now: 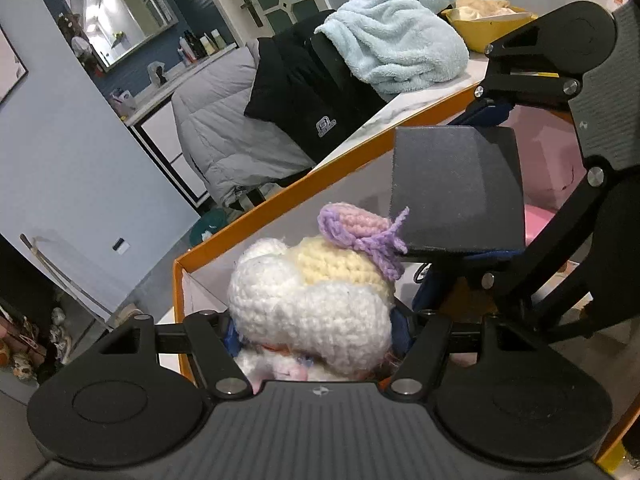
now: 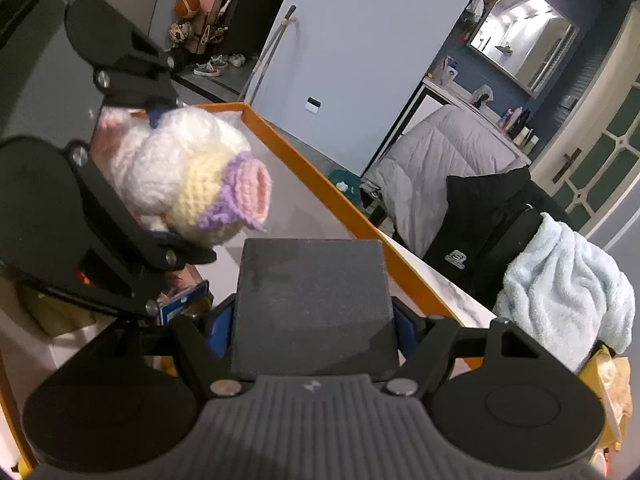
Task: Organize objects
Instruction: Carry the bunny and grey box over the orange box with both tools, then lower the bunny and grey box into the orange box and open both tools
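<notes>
Crocheted doll (image 1: 316, 304), white and cream with a pink-and-purple ear: clamped in the left gripper (image 1: 320, 336) jaws, above an orange-edged box (image 1: 280, 196). Right gripper (image 2: 316, 304): jaws clamped on a dark grey block (image 2: 312, 304). Counter (image 1: 420, 108) behind carries a light blue towel (image 1: 400, 32).

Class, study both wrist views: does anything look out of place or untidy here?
Yes. A light blue towel lies crumpled on the marble counter, and a black jacket is slung over its edge rather than folded or hung.
</notes>
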Demonstrator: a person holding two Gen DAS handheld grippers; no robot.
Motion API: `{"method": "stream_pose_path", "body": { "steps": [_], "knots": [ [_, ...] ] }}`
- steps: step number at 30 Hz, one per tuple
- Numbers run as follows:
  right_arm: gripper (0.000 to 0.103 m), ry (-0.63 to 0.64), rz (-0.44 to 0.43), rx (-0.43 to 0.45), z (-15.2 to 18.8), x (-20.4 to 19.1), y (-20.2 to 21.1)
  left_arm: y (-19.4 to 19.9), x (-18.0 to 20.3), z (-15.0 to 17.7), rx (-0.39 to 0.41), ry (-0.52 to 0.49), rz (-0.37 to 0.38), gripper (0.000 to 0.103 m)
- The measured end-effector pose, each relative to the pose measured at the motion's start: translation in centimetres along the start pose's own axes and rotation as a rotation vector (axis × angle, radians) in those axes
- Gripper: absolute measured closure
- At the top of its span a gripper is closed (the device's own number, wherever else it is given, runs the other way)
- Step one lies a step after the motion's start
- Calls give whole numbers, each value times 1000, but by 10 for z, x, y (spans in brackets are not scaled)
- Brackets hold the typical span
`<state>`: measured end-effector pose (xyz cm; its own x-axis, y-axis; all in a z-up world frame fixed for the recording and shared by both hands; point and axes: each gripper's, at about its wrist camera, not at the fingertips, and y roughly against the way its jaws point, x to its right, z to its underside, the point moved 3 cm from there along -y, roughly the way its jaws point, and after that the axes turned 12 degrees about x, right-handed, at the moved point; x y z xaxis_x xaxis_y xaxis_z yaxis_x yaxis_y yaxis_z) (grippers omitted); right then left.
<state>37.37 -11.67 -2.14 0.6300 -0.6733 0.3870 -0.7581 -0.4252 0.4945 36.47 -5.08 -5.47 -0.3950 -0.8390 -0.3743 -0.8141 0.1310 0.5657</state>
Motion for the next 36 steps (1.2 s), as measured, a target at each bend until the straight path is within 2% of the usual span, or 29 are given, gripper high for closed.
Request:
{"method": "stream_pose_path", "body": {
  "steps": [4, 8, 11, 14, 19, 25, 27, 32, 36],
  "knots": [
    [26, 41, -3, -33, 2, -6, -6, -6, 0, 3, -61, 7, 30, 24],
    [25, 125, 20, -76, 5, -18, -12, -8, 6, 6, -101, -30, 28, 16],
    [16, 161, 63, -82, 7, -20, -13, -8, 9, 7, -113, -66, 10, 13],
    [12, 144, 80, -77, 7, -16, -11, -7, 6, 8, -109, -38, 15, 13],
    [12, 114, 68, -35, 5, -12, -4, -1, -7, 8, -70, 58, 31, 13],
    [12, 4, 70, 23, 2, 3, 4, 11, -30, 8, 45, 227, 34, 12],
    [12, -12, 69, 30, 1, 5, 4, 14, -31, 7, 58, 230, 37, 12],
    [13, 14, 61, 23, 0, 3, 2, 21, -20, 3, 107, 145, 12, 12],
    [14, 6, 64, 29, 1, 4, 5, 18, -23, 1, 96, 180, 30, 11]
  ]
}}
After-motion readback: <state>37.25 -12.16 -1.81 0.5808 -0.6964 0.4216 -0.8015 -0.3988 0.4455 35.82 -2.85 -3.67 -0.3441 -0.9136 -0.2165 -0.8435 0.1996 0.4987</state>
